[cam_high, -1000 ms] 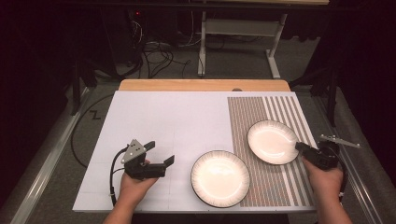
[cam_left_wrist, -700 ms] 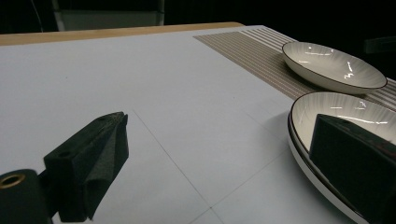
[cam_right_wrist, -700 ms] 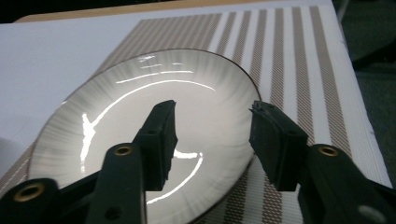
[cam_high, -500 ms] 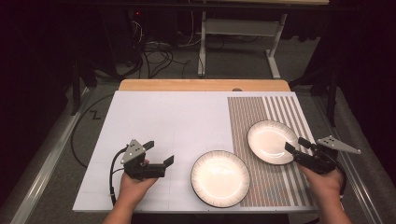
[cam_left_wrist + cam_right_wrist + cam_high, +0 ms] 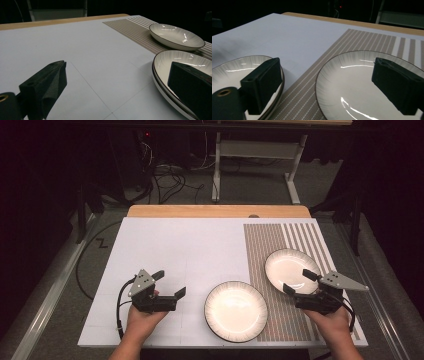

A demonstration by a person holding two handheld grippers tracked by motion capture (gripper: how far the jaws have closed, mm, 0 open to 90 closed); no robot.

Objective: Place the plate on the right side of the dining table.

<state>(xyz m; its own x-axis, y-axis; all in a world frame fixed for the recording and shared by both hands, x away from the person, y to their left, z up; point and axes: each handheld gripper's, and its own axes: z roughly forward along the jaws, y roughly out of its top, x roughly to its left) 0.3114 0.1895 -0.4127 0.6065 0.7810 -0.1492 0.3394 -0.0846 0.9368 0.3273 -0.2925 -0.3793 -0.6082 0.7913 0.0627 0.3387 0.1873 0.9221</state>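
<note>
Two white plates with dark rims lie on the table. One plate [image 5: 236, 311] [image 5: 239, 66] [image 5: 165, 62] rests near the front edge on the white sheet [image 5: 190, 250]. The other plate [image 5: 289, 267] [image 5: 352, 82] [image 5: 175, 36] lies on the striped mat [image 5: 272, 240]. My right gripper [image 5: 296, 281] [image 5: 329, 85] hovers at that plate's front right rim. Its jaws have just been opening and stand wide apart with nothing between the pads. My left gripper [image 5: 170, 283] [image 5: 117, 85] is open, level above the sheet, left of the front plate and pointing at it.
A wooden strip [image 5: 215, 211] borders the table's far edge. Beyond it are cables and a metal stand [image 5: 250, 150] on the dark floor. The white sheet stretches bare across the left and middle.
The right gripper has let go of the mat plate's right rim, opened wide, lifted and shifted left toward the front. The plate has stayed put. The left gripper has not moved.
</note>
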